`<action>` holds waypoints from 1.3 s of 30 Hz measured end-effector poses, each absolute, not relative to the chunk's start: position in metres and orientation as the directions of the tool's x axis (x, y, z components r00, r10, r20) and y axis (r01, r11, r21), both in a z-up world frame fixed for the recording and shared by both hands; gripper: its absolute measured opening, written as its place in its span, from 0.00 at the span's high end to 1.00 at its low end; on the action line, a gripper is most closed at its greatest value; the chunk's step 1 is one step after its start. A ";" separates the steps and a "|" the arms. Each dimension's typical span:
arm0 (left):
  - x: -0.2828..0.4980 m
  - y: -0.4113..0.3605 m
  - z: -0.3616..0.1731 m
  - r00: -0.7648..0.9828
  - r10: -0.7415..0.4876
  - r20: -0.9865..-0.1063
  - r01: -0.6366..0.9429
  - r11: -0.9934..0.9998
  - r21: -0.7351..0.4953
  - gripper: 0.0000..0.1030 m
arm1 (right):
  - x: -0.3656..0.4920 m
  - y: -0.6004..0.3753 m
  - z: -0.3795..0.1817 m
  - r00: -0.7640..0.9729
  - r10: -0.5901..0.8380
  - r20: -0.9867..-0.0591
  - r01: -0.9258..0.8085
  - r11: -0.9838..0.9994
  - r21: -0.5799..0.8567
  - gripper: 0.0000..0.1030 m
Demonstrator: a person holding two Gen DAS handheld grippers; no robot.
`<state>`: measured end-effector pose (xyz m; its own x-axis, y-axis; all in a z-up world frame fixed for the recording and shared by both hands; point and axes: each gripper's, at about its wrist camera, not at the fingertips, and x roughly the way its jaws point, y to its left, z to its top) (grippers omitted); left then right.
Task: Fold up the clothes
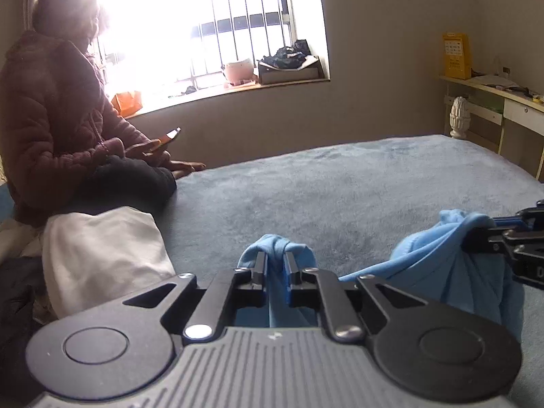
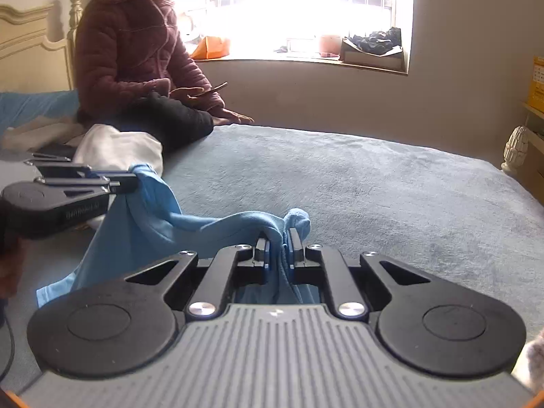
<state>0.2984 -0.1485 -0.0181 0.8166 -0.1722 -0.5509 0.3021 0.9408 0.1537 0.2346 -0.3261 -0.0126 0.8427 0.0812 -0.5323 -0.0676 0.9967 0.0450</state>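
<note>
Left wrist view: left gripper (image 1: 275, 265) had its fingers pinched narrow on a bunched edge of the light blue garment (image 1: 438, 272). Right gripper (image 2: 279, 243) likewise clamped a second bunch of the same cloth (its tip poking up past the pads). Garment hung between both grippers, above the near part of the grey-blue bed cover (image 2: 374, 187). White folded cloth (image 1: 102, 255) lay left of it.
</note>
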 end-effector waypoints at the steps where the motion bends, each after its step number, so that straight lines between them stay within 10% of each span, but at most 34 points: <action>1: 0.301 -0.151 -0.026 0.808 -0.170 -0.563 0.306 0.939 0.155 0.72 | 0.243 -0.327 -0.022 0.833 0.095 -0.544 -0.071 0.995 0.066 0.91; 4: 0.303 -0.149 -0.048 0.777 -0.152 -0.611 0.311 0.936 0.163 0.40 | 0.264 -0.325 -0.060 0.783 0.127 -0.609 -0.066 0.990 0.122 0.81; 6: 0.300 -0.140 -0.056 0.758 -0.142 -0.637 0.309 0.938 0.160 0.38 | 0.267 -0.325 -0.080 0.751 0.124 -0.649 -0.034 0.988 0.150 0.49; 13: 0.261 -0.078 -0.029 0.741 -0.145 -0.656 0.297 0.946 0.127 0.29 | 0.213 -0.361 -0.065 0.814 0.196 -0.547 0.025 0.929 0.370 0.24; 20: 0.185 0.013 0.026 0.774 -0.174 -0.609 0.282 0.956 0.085 0.22 | 0.113 -0.378 -0.053 0.799 0.303 -0.519 0.027 0.845 0.534 0.23; 27: 0.104 0.070 0.074 0.836 -0.153 -0.527 0.335 0.903 0.270 0.22 | 0.031 -0.283 -0.038 0.634 0.510 -0.582 -0.324 0.858 0.399 0.23; 39: -0.012 0.072 -0.046 0.508 -0.345 -0.790 0.553 0.833 -0.008 0.26 | -0.043 -0.130 -0.072 0.464 0.497 -0.733 -0.698 0.715 0.042 0.29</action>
<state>-0.0124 0.0721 -0.0455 0.5076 -0.3448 -0.7896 0.5529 0.8332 -0.0085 -0.0429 -0.1295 -0.0716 0.4643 0.4969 -0.7331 -0.6980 0.7148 0.0425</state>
